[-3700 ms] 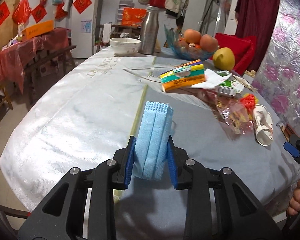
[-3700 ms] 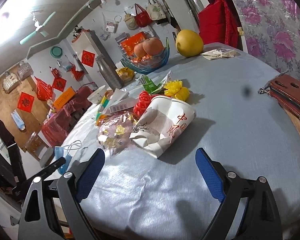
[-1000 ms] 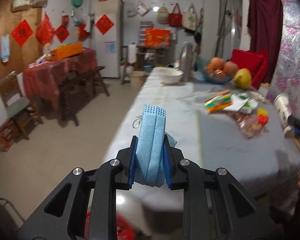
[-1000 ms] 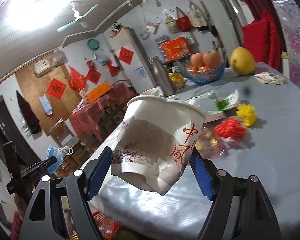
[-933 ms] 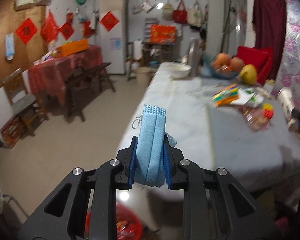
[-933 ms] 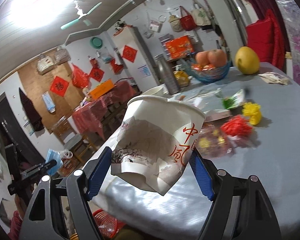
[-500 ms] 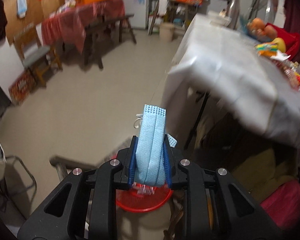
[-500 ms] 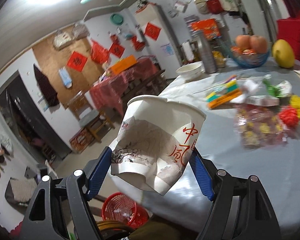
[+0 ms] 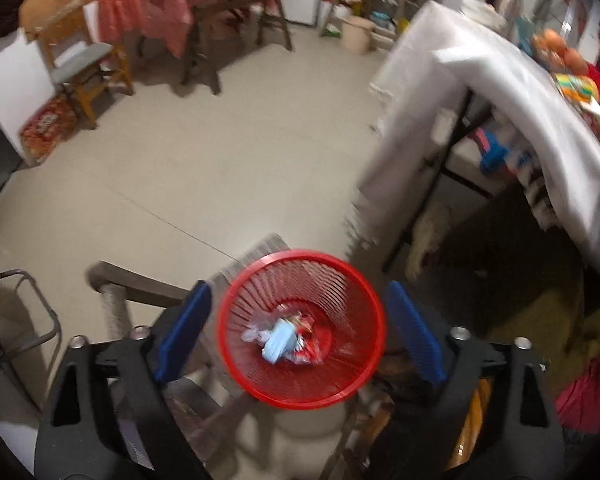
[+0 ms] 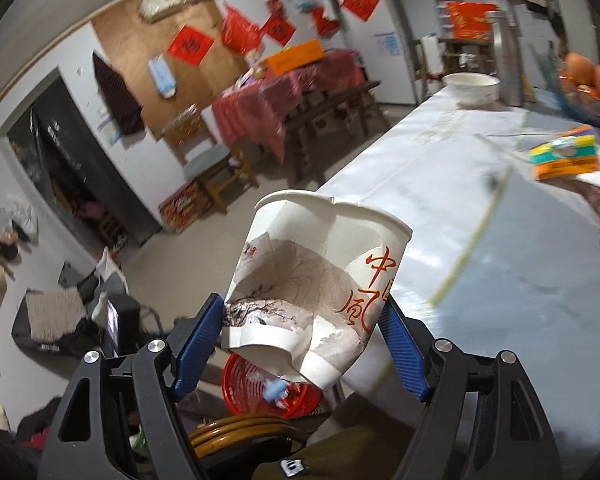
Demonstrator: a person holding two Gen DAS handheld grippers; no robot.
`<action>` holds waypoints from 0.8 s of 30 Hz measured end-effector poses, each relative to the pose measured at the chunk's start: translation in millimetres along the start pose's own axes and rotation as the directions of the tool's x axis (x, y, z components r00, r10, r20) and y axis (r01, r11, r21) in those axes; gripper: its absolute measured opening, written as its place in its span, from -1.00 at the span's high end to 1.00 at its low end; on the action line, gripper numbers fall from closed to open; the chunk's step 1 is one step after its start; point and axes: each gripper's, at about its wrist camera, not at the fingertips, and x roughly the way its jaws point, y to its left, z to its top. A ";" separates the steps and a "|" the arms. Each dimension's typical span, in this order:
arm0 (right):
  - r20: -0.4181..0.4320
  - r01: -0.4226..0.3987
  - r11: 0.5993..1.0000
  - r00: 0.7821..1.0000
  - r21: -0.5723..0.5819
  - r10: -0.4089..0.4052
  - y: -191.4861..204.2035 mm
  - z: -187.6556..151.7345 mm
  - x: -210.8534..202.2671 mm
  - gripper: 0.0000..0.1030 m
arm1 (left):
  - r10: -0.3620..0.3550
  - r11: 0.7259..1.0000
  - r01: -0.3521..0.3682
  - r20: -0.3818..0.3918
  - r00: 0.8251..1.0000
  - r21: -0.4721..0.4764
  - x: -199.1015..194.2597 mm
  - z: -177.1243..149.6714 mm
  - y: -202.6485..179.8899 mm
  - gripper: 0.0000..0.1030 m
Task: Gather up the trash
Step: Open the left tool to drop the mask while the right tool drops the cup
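Below, the left claw (image 9: 296, 334) points steeply down, its jaws opening with nothing between them, over the round red mesh bin (image 9: 300, 334); the blue pleated mask (image 9: 278, 339) lies inside. Right claw (image 10: 302, 330) grips a crumpled paper cup (image 10: 320, 276) beside the tabletop (image 10: 480, 208).

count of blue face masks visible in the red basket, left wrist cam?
1: one blue mask lies at the bottom of the red basket, among wrappers. More could be hidden under that trash.

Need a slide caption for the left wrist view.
Left tongs opening, empty, above the red bin; blue mask lies inside among wrappers.
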 end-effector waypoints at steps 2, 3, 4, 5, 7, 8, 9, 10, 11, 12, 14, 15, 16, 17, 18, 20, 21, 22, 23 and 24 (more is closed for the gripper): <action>-0.033 -0.014 1.000 0.999 -0.023 0.013 11.8 -1.3 11.5 -0.49 | 0.033 0.999 -0.032 0.034 0.999 -0.023 -9.2 6.6 10.0 -0.79; -0.057 -0.025 0.999 0.998 -0.041 0.022 20.3 -3.4 19.5 -0.49 | 0.052 0.998 -0.050 0.048 0.997 -0.039 -13.7 10.6 16.0 -0.83; -0.076 -0.033 0.998 0.997 -0.055 0.028 27.2 -5.3 25.4 -0.49 | 0.066 0.997 -0.063 0.059 0.996 -0.050 -17.6 12.9 19.9 -0.84; -0.094 -0.040 0.997 0.995 -0.068 0.034 33.8 -7.5 31.8 -0.49 | 0.078 0.995 -0.074 0.071 0.994 -0.061 -21.7 15.0 25.5 -0.84; -0.144 -0.063 0.994 0.988 -0.094 0.049 48.5 -11.5 48.3 -0.49 | 0.099 0.993 -0.092 0.095 0.991 -0.081 -31.6 18.6 36.6 -0.85; -0.164 -0.074 0.992 0.985 -0.105 0.056 54.8 -13.8 55.1 -0.49 | 0.107 0.991 -0.098 0.102 0.989 -0.086 -35.6 20.2 39.6 -0.85; -0.194 -0.088 0.989 0.979 -0.118 0.064 63.5 -16.9 64.0 -0.49 | 0.118 0.990 -0.108 0.112 0.987 -0.091 -39.0 20.9 43.3 -0.86; -0.217 -0.100 0.986 0.974 -0.130 0.071 70.9 -19.5 71.4 -0.49 | 0.133 0.988 -0.121 0.122 0.984 -0.097 -42.4 22.9 47.2 -0.87; -0.242 -0.114 0.983 0.967 -0.142 0.077 79.1 -22.6 79.3 -0.49 | 0.145 0.986 -0.132 0.129 0.981 -0.104 -45.2 24.3 50.6 -0.87; -0.258 -0.121 0.981 0.963 -0.152 0.079 84.2 -25.4 84.8 -0.49 | 0.154 0.984 -0.140 0.133 0.979 -0.111 -47.5 24.2 52.7 -0.87; -0.293 -0.135 0.976 0.953 -0.172 0.080 95.7 -30.4 97.0 -0.49 | 0.158 0.982 -0.141 0.137 0.978 -0.126 -51.3 24.6 60.0 -0.87; -0.318 -0.145 0.972 0.945 -0.184 0.081 102.9 -33.5 105.4 -0.49 | 0.155 0.982 -0.137 0.137 0.978 -0.134 -52.4 24.7 63.4 -0.87; -0.338 -0.153 0.969 0.938 -0.193 0.081 108.6 -36.3 112.0 -0.49 | 0.154 0.981 -0.135 0.137 0.979 -0.137 -53.7 23.9 65.7 -0.87; -0.357 -0.160 0.966 0.931 -0.204 0.079 114.5 -39.2 118.7 -0.49 | 0.155 0.981 -0.135 0.137 0.978 -0.141 -54.5 23.1 65.5 -0.87; -0.372 -0.165 0.963 0.925 -0.214 0.075 118.9 -40.4 125.7 -0.49 | 0.156 0.980 -0.137 0.136 0.978 -0.143 -54.4 22.5 66.6 -0.87; -0.396 -0.172 0.959 0.916 -0.228 0.070 125.8 -43.0 135.7 -0.50 | 0.158 0.980 -0.138 0.134 0.978 -0.146 -54.2 21.6 70.0 -0.87; -0.412 -0.174 0.956 0.909 -0.237 0.063 130.9 -45.5 144.4 -0.50 | 0.158 0.979 -0.138 0.133 0.978 -0.148 -54.2 21.7 71.4 -0.87; -0.423 -0.175 0.955 0.904 -0.238 0.061 132.6 -45.9 150.8 -0.51 | 0.157 0.979 -0.137 0.132 0.979 -0.150 -53.3 22.0 72.4 -0.87; -0.432 -0.181 0.955 0.900 -0.236 0.064 132.8 -46.6 155.4 -0.51 | 0.157 0.979 -0.137 0.131 0.979 -0.152 -52.9 21.6 72.6 -0.87; -0.454 -0.199 0.952 0.888 -0.231 0.075 135.6 -48.4 164.1 -0.53 | 0.158 0.978 -0.137 0.130 0.979 -0.155 -52.3 21.5 72.3 -0.87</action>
